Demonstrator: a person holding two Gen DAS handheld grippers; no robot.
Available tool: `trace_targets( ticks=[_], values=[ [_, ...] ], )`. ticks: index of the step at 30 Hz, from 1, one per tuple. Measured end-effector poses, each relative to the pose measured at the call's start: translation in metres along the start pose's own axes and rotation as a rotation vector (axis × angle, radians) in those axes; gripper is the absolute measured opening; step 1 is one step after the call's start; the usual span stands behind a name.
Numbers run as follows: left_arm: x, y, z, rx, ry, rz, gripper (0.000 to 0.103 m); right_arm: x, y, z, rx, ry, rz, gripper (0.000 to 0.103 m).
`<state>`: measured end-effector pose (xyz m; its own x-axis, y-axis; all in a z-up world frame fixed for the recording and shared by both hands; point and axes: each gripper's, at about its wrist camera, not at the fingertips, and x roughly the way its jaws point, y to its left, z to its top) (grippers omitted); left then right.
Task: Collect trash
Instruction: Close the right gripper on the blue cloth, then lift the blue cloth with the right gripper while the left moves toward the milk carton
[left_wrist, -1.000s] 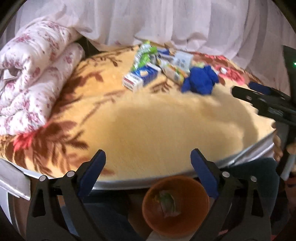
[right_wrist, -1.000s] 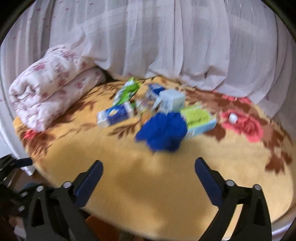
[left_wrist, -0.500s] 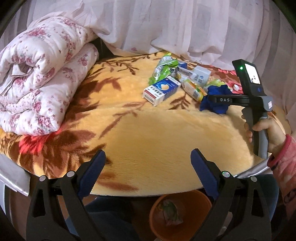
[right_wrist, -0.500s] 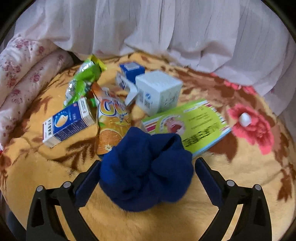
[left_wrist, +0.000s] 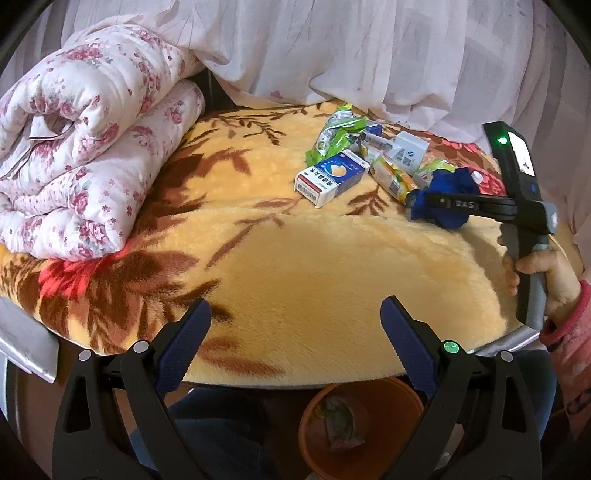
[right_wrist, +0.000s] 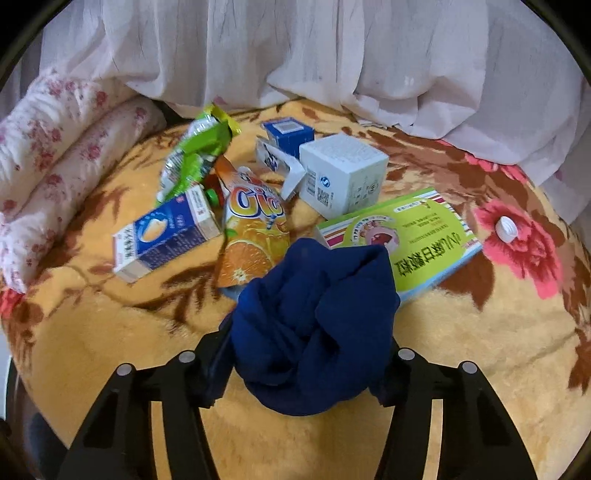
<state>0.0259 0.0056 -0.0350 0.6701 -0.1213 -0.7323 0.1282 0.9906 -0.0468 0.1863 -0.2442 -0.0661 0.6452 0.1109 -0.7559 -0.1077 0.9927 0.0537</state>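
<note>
Two grippers: our right gripper (right_wrist: 308, 354) clamps its fingers on the blue cloth (right_wrist: 314, 325) beside the cartons; left gripper (left_wrist: 295, 345) gapes empty above the orange bin (left_wrist: 388, 402), where it belongs.

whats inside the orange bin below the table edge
In the orange bin, one crumpled greenish wrapper lies on the bottom. The left gripper frame covers the bin's right side, so anything there is hidden.

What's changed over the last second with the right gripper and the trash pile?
The right gripper moved forward to the pile and closed on the blue cloth, which was lying free before. The left gripper stays open and empty above the orange bin; cartons and wrappers unmoved.
</note>
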Motion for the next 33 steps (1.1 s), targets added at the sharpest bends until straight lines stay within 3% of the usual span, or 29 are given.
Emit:
trace_targets(
  ticks=[18,28,33],
  values=[
    [-0.001,-0.035,0.0,0.045,-0.007,-0.023,0.09,-0.143,-0.011,-0.046,-0.028,-0.206,0.095,0.058],
    [0.034,-0.03,0.014,0.041,0.024,-0.007,0.09,-0.166,-0.012,-0.067,-0.032,-0.215,0.117,0.058],
    [0.066,-0.028,0.036,0.09,0.043,0.009,0.09,-0.171,-0.007,-0.07,-0.043,-0.222,0.142,0.058]
  ],
)
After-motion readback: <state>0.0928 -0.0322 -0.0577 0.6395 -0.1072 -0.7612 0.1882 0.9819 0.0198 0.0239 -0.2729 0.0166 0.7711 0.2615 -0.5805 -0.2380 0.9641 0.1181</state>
